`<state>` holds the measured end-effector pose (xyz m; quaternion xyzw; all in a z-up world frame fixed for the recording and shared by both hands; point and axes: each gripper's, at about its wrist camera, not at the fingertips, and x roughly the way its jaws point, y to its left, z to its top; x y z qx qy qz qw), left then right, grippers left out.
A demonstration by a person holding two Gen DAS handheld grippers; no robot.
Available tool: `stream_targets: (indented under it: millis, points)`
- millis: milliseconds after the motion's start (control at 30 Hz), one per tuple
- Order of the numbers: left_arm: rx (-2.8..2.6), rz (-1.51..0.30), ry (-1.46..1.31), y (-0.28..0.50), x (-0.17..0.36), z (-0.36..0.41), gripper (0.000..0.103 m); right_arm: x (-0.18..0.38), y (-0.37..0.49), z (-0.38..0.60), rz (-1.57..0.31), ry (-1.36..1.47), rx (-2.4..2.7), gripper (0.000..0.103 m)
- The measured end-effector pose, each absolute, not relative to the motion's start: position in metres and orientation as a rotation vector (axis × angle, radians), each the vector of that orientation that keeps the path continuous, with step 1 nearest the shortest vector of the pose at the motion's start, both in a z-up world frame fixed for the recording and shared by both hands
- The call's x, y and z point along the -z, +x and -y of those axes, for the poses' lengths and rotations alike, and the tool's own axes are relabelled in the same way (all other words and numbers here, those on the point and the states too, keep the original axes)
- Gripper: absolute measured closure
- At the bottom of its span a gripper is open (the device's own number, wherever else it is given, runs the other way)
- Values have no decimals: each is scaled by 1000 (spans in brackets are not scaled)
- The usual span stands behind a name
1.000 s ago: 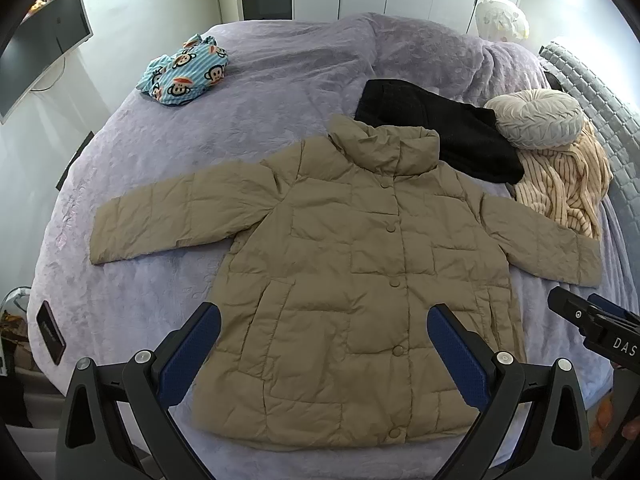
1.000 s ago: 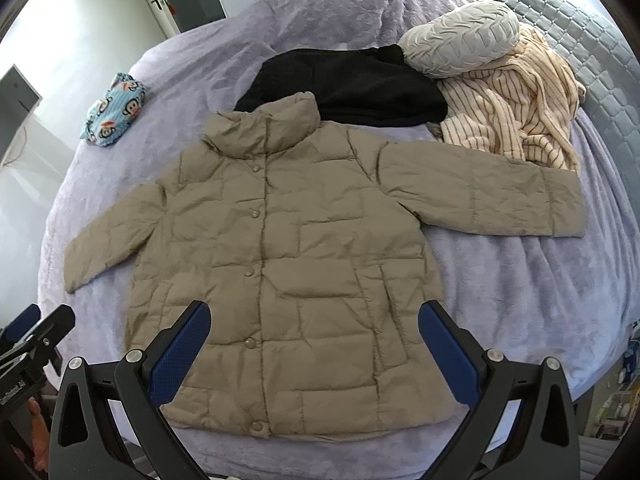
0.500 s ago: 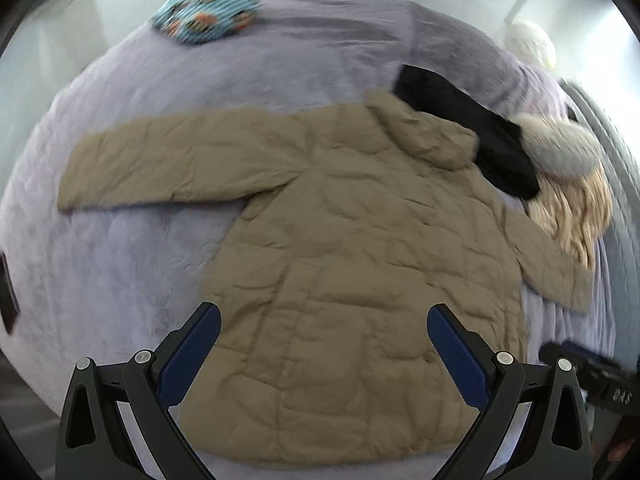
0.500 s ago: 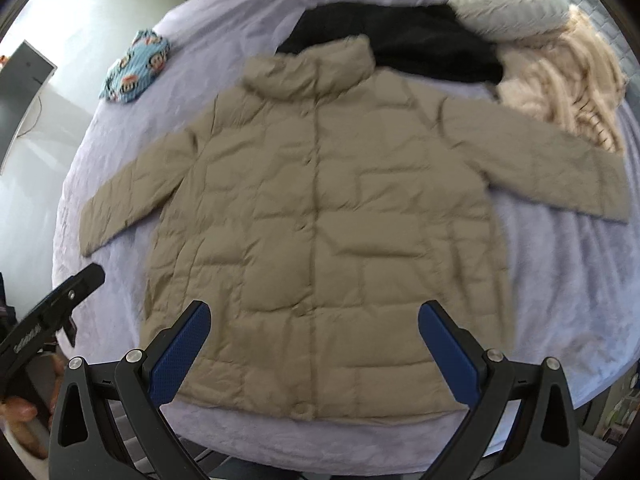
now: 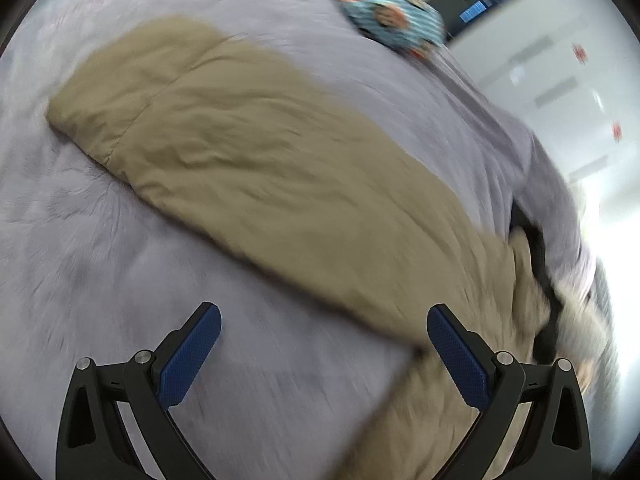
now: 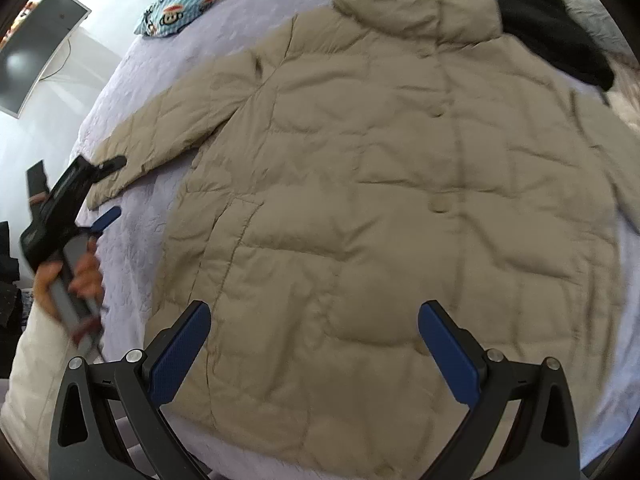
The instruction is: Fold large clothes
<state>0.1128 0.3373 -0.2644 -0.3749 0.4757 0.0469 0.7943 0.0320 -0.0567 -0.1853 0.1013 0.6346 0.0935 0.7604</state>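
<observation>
My left gripper (image 5: 324, 344) open, sleeve (image 5: 248, 152) just ahead; right gripper (image 6: 314, 344) open over jacket (image 6: 400, 200) hem. I'd pinch cuff edge squarely, fold inward.

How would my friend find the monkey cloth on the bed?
Start at the big purple bed, where the tan puffy jacket lies flat. Look past its sleeve to the far corner: the monkey cloth is bunched there, the only bright blue, striped thing with cartoon faces.
</observation>
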Motion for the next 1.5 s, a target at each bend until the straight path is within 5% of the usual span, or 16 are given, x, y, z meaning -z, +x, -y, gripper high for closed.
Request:
stream_targets:
  millis: [233,300,367,433,533,567,633,667,700,1100,1500]
  points:
    - [-199,-911,-922,155,281,-384,1,199,62,41,-1336,266,-267,0]
    - [-250,-898,-891,168,277,-389,19,199,74,35,-1318,278,-292,0]
    - [-267,-934,-854,184,278,-393,80,197,89,27,-1297,296,-318,0]
    - [-228,-937,-863,190,275,-400,96,194,104,20,-1287,316,-333,0]
    - [-205,-896,-725,186,246,-391,96,188,128,13,-1239,379,-352,2]
    - [-183,-877,-684,183,233,-388,96,188,136,10,-1223,405,-363,10]
    - [-151,-848,-638,178,212,-384,96,193,153,2,-1224,418,-359,49]
    - [-125,-829,-611,176,198,-380,96,198,162,-4,-1237,436,-362,78]
    - [-107,-818,-592,176,188,-378,96,207,172,-10,-1249,476,-369,90]
    - [153,-747,-398,170,106,-267,96,297,209,-59,-1323,657,-466,94]
    - [441,-792,-64,190,110,-11,96,245,120,115,-1286,697,-336,94]
